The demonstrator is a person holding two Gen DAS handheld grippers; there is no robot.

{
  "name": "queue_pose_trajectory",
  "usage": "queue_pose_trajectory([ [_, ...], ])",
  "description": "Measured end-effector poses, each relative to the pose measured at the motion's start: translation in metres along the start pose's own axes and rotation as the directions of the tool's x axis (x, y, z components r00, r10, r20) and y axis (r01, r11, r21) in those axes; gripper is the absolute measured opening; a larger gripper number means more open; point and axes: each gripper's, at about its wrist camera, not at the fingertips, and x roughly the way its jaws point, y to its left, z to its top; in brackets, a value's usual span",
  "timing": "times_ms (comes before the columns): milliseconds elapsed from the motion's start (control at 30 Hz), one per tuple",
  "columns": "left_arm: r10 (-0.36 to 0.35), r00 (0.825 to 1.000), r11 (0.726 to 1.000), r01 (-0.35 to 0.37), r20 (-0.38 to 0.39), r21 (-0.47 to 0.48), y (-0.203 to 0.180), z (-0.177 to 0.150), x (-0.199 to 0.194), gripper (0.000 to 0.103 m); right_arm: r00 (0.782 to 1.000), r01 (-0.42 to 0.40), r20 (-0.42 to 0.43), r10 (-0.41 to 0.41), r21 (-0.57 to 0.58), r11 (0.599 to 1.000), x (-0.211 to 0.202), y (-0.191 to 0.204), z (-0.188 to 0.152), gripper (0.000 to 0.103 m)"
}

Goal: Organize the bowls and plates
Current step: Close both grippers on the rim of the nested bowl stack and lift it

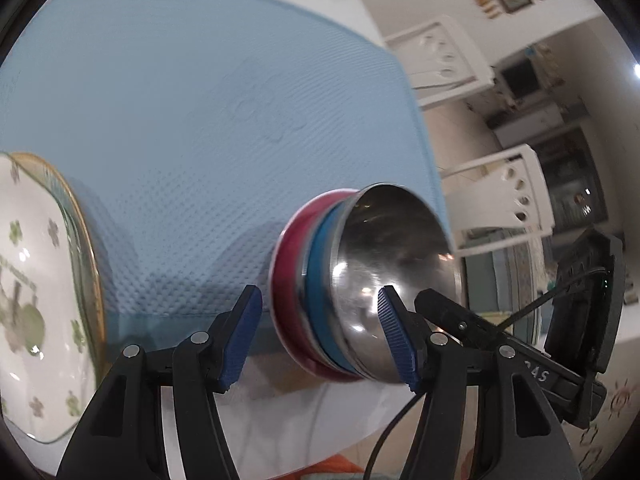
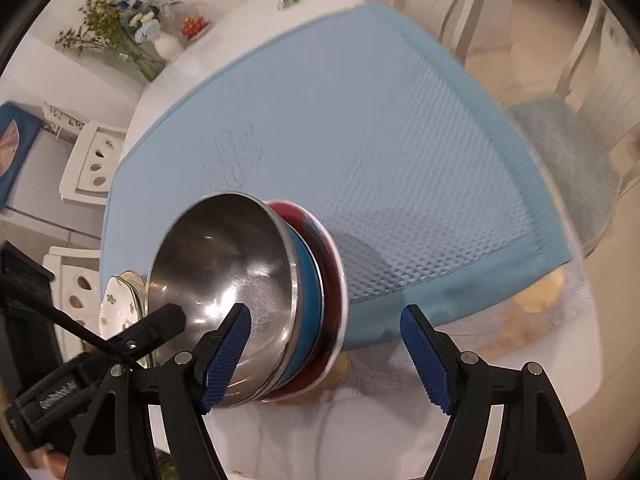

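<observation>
Left wrist view: left gripper [image 1: 320,336] unclenched, grasping nothing; stacked set of one steel bowl [image 1: 394,276], one blue bowl [image 1: 318,280], one red-rimmed plate [image 1: 286,268] on pale blue textured mat [image 1: 200,120], between fingertips; one floral gold-rimmed dish [image 1: 36,280] left.

Right wrist view: right gripper [image 2: 324,356] spread, empty, stack [image 2: 240,280] toward left finger, equally near both hands.

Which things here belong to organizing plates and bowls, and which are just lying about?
Job: shiny steel bowl nested over blue bowl and red bowl; white floral gold-rimmed plate.
Lying about: flower vase, white chairs, light blue textured mat.
</observation>
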Motion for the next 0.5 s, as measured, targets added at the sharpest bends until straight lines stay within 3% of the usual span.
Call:
queue_pose_trajectory([
  [133, 0.022, 1.000, 0.999, -0.022, -0.006, -0.037, 0.002, -0.003, 0.016, 0.058, 0.996, -0.070, -0.046, 0.072, 0.039, 0.997, 0.015, -0.015, 0.008, 0.075],
  [333, 0.029, 1.000, 0.997, -0.028, 0.008, -0.071, -0.004, -0.007, 0.033, 0.056, 0.992, -0.101, -0.072, 0.100, -0.001, 0.995, 0.025, -0.017, 0.016, 0.073],
  [500, 0.046, 0.999, 0.995, -0.044, 0.020, -0.089, -0.003, -0.009, 0.039, 0.051, 0.989, -0.116, -0.104, 0.109, -0.057, 0.992, 0.035, -0.013, 0.016, 0.056],
])
